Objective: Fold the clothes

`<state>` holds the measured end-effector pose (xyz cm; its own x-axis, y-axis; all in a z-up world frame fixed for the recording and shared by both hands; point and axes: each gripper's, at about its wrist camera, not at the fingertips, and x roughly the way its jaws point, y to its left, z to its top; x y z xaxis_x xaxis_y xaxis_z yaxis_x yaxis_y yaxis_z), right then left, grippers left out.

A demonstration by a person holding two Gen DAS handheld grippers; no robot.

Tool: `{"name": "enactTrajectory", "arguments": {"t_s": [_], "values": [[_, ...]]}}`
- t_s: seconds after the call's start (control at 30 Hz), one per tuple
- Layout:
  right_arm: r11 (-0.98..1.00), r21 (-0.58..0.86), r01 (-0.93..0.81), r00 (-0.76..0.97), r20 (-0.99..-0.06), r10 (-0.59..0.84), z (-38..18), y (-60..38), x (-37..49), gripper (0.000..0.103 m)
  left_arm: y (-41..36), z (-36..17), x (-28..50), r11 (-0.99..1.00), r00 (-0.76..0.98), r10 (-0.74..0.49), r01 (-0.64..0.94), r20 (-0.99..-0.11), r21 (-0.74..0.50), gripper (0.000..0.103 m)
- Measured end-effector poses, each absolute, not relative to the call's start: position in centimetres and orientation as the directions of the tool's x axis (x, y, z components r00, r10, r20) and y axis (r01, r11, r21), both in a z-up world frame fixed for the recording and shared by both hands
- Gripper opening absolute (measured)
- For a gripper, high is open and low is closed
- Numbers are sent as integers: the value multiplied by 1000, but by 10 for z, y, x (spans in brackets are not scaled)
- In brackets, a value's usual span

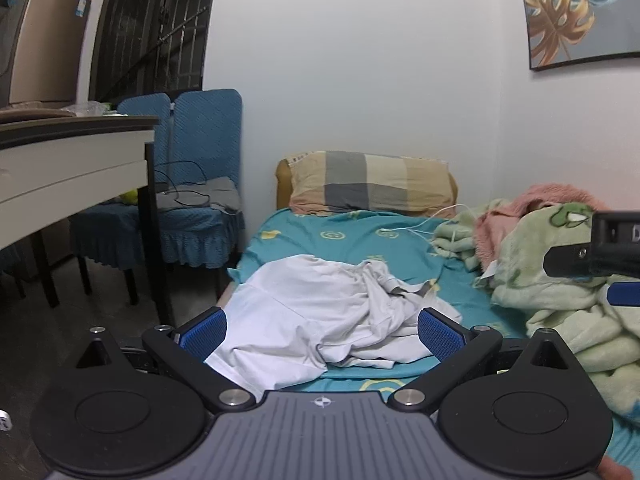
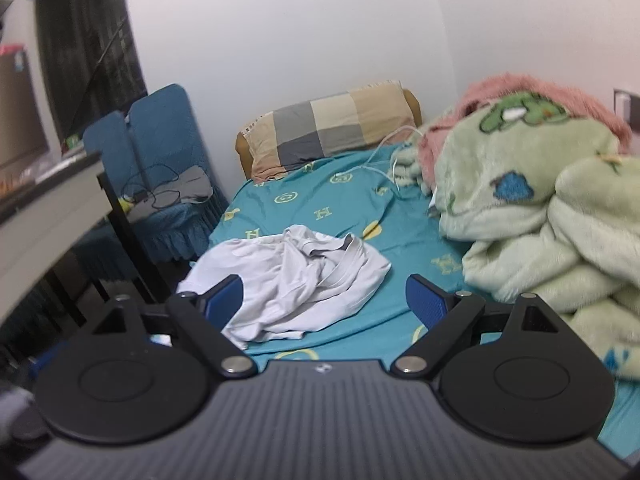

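A crumpled white garment (image 1: 320, 312) lies in a heap on the teal bed sheet (image 1: 352, 240), near the bed's left edge. My left gripper (image 1: 322, 334) hovers open above its near side, blue pads wide apart, holding nothing. In the right wrist view the same white garment (image 2: 296, 284) lies ahead and slightly left, and my right gripper (image 2: 324, 300) is open and empty above the teal bed sheet (image 2: 340, 208). Part of the right gripper's black body shows at the right edge of the left wrist view, its fingertips out of frame.
A pile of green and pink blankets (image 2: 540, 208) fills the bed's right side. A checked pillow (image 1: 368, 188) lies at the head, with a white cable (image 1: 424, 228) on the sheet. Blue chairs (image 1: 200, 184) and a white desk (image 1: 72, 160) stand to the left.
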<state>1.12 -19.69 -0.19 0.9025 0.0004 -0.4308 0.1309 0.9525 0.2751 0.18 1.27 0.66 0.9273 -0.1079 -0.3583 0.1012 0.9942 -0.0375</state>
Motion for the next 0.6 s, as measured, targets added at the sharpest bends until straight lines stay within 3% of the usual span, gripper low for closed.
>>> {"name": "enactTrajectory", "arguments": {"t_s": [0.2,0.37,0.6], "values": [[965,228,130,909,-417,-24,-2,-193,14,90,4,-4,1,983,916,-165,182,-365,11,98],[936,309,168,900,-436,-17,8,-213,46,90,-11,-27,14,975,902,-161,209,-401,78,94],[916,348,199,914,-403,-45,-8,-256,86,90,-67,-64,82,916,873,-157,303,-461,261,86]]}}
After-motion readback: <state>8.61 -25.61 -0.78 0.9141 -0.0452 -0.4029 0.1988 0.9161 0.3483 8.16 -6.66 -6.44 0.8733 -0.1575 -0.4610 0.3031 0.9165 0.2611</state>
